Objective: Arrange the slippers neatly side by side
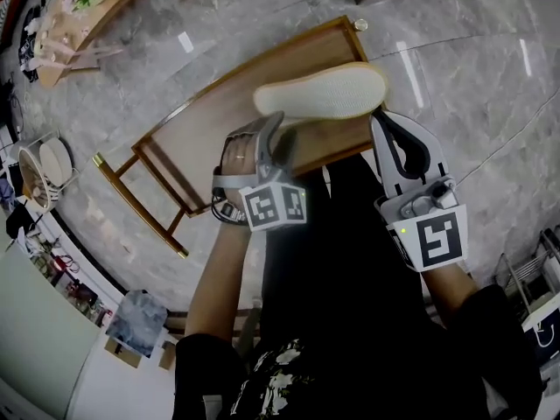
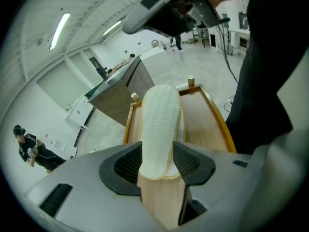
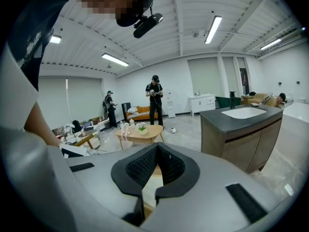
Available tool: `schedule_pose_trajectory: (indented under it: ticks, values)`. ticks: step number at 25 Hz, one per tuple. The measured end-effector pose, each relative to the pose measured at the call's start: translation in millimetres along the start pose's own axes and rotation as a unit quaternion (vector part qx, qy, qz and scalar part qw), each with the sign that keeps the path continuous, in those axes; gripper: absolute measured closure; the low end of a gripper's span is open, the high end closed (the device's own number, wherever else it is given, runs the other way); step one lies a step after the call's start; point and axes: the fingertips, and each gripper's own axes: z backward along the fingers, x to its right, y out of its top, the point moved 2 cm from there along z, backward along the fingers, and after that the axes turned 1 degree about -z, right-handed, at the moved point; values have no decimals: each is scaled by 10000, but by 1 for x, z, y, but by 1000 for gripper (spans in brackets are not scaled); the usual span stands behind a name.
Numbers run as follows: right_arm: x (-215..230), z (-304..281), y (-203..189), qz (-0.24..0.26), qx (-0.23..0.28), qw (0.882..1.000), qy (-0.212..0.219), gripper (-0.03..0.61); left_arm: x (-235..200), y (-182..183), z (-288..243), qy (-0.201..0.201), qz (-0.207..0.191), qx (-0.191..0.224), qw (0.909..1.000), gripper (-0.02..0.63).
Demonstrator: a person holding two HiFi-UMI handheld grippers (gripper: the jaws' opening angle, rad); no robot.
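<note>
One cream slipper (image 1: 324,93) lies sole up on a low wooden rack (image 1: 219,112). My left gripper (image 1: 276,134) points steeply down at its left end. In the left gripper view the ribbed sole (image 2: 159,124) runs away from me along the rack (image 2: 203,115). Its near end sits between the wide-spread pads of the left gripper (image 2: 159,158), which is open. My right gripper (image 1: 381,125) is beside the slipper's right end, shut with nothing in it. In the right gripper view the pads of the right gripper (image 3: 157,151) meet, and a strip of cream sole (image 3: 152,190) shows below them.
The rack stands on a grey marble floor (image 1: 455,77), close to the holder's dark trouser legs (image 1: 350,261). A wooden coffee table (image 1: 83,7) with flowers stands at the far left. Two people (image 3: 154,98) stand across the room, and a dark counter with a sink (image 3: 241,124) is on the right.
</note>
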Motion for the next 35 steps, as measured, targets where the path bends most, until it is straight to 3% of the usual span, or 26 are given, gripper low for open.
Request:
schedule_pose_trajectory:
  ticks: [14, 25, 35]
  values:
    - [-9, 9, -24, 30, -287, 9996, 4, 580, 22, -13, -43, 589, -110, -453, 9972, 413]
    - [-12, 9, -28, 48, -320, 9994, 103, 580, 18, -13, -44, 991, -83, -524, 9937, 554]
    - [-13, 5, -19, 74, -136, 9998, 157, 580, -5, 1, -26, 1434, 266, -320, 9888, 588]
